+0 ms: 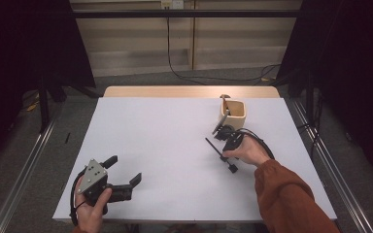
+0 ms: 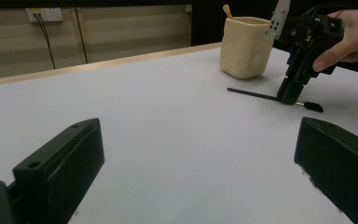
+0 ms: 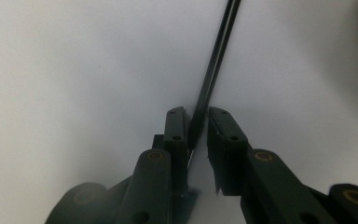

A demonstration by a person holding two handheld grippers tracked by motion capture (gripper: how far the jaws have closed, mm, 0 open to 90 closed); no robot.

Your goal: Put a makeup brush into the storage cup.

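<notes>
Right gripper (image 1: pixel 222 153) points straight down at the white table (image 1: pixel 165 141), its 2 jaws nearly closed around a thin black stick (image 3: pixel 216 60) with a small brush-like tip, lying flat near the cream cup (image 1: pixel 233 114). Left gripper (image 1: pixel 125 171) sits wide open, holding nothing, matte black blocky fingers (image 2: pixel 60 168).

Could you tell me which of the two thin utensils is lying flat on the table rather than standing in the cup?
The thin black brush, clamped by the right gripper, lies flat. The wooden stick stands in the cream cup.
</notes>
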